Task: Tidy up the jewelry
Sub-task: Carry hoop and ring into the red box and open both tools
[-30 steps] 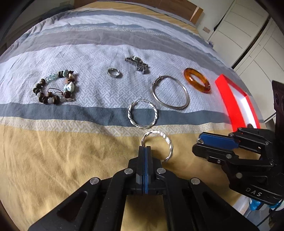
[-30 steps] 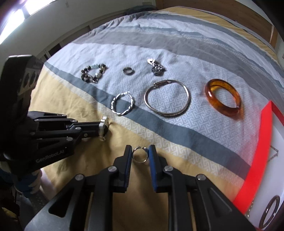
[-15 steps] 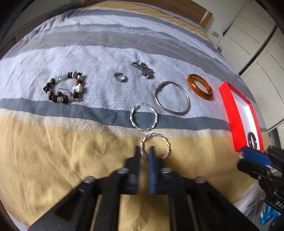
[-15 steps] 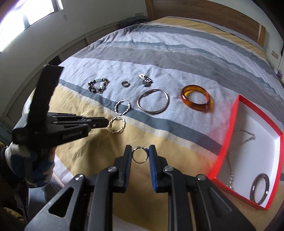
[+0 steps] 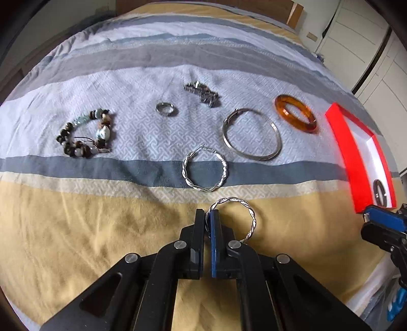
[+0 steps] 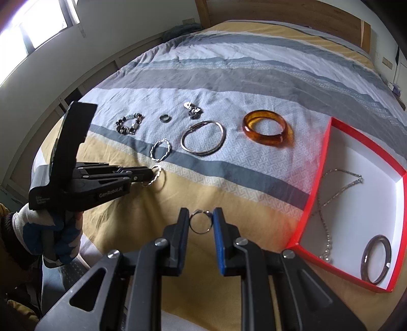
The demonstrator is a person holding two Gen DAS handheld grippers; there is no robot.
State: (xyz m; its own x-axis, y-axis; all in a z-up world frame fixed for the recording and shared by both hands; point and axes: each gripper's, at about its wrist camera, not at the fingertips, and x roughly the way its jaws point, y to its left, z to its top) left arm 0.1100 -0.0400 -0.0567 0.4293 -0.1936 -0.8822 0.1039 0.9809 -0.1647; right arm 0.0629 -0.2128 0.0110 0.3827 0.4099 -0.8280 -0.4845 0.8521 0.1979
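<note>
My left gripper [image 5: 207,216] is shut on a twisted silver hoop [image 5: 250,221] and holds it above the yellow band of the bedspread; it also shows in the right wrist view [image 6: 150,174]. My right gripper [image 6: 201,216] is shut on a small thin silver ring [image 6: 200,224], held between its fingers. A red box [image 6: 315,193] with a white inside lies at the right, holding a chain necklace [image 6: 338,188] and a dark bangle [image 6: 376,258]. On the bed lie a second twisted hoop [image 5: 204,169], a silver bangle [image 5: 251,137], an amber bangle [image 5: 295,113], a small ring [image 5: 164,108], a beaded bracelet [image 5: 85,133] and a silver chain clump [image 5: 202,93].
The striped bedspread [image 5: 127,76] covers the bed. A wooden headboard [image 6: 279,15] stands at the far end. White wardrobe doors [image 5: 356,38] stand to the right. The bed's near edge runs just below both grippers.
My left gripper closed on the twisted hoop again and lifted it. My right gripper drew back and up with its small ring, bringing the red box more fully into view.
</note>
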